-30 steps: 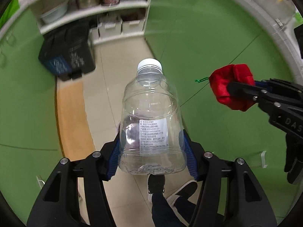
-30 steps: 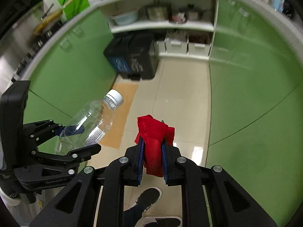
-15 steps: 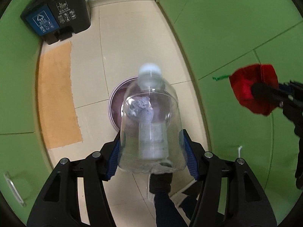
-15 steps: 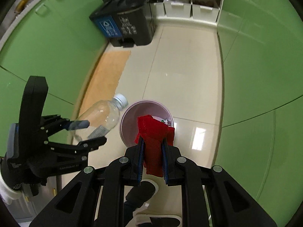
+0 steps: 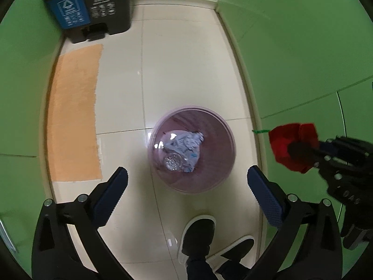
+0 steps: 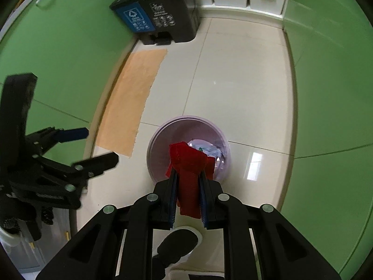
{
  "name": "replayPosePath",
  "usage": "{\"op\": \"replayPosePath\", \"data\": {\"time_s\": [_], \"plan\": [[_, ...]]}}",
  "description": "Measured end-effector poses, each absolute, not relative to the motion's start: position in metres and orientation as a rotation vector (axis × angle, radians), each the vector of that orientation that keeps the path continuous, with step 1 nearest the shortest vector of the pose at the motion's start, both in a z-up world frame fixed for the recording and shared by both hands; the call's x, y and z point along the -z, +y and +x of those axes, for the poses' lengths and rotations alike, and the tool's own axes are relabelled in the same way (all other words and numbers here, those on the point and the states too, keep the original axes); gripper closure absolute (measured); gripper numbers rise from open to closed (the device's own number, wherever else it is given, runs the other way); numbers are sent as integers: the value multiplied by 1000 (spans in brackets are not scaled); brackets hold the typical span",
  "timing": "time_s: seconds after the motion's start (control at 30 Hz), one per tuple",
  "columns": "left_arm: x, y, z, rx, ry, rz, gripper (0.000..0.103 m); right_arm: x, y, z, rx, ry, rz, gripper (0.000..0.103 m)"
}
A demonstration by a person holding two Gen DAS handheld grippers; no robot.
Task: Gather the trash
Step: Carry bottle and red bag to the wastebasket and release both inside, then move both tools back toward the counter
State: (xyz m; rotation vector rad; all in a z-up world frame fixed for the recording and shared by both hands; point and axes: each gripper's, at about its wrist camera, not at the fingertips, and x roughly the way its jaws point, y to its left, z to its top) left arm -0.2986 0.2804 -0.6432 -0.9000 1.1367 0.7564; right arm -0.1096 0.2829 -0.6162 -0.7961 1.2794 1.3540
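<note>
Partly hidden bottle among paper

clear plastic bottle lying in round lilac plastic waste bin on crumpled pale paper, crumpled red mesh cloth pinched upright above bin rim

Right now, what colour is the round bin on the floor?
Pale purple bin, clearest from the left wrist view.

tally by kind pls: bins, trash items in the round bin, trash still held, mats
Bins: 2 (round purple bin, black pedal bin)
Trash in the round bin: 2 (clear bottle, crumpled paper)
Trash still held: 1 (red cloth in right gripper)
Mats: 1 (orange mat)
Total: 6
</note>
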Motion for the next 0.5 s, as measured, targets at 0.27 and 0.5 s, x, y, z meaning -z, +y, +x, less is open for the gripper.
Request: {"op": "replayPosePath", "data": {"time_s": [0.27, 0.5], "plan": [[628, 296, -328, -832, 1092, -922, 3, 627, 299, -125, -1365, 1246, -776, 13], [611, 294, -333, -834, 1084, -928, 3, 614, 299, -121, -1335, 1251, -792, 6]]}}
